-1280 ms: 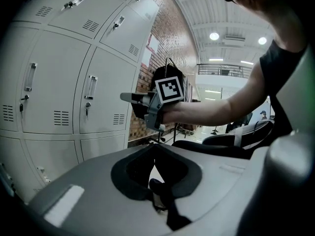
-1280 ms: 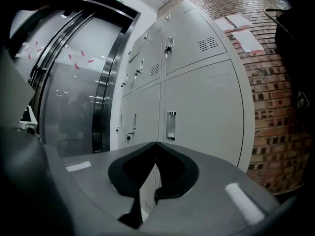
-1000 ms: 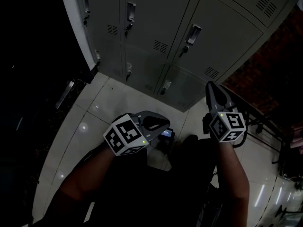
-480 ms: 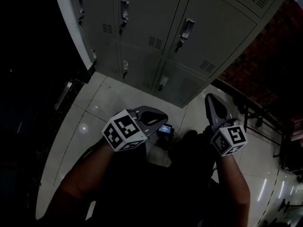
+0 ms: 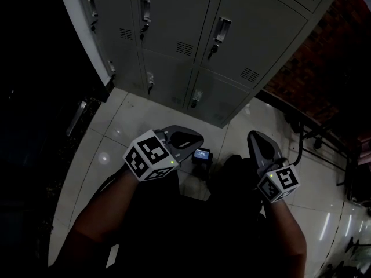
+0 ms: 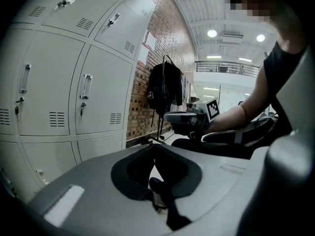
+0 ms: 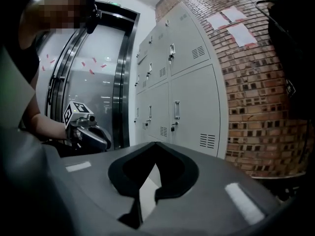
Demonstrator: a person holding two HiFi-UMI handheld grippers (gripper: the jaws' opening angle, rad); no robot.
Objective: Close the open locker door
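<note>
Facing grey lockers, vented doors shut

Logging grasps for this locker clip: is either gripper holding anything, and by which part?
Nothing is held: the left gripper and right gripper are both shut and empty, clear of the lockers.

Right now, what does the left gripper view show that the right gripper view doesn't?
Only the left gripper view: round ceiling lights, a balcony railing, and the right gripper. Only the right gripper view: paper sheets on the brick wall, a tall glass door, and the left gripper. Both: grey lockers with every visible door shut, and that brick wall.
</note>
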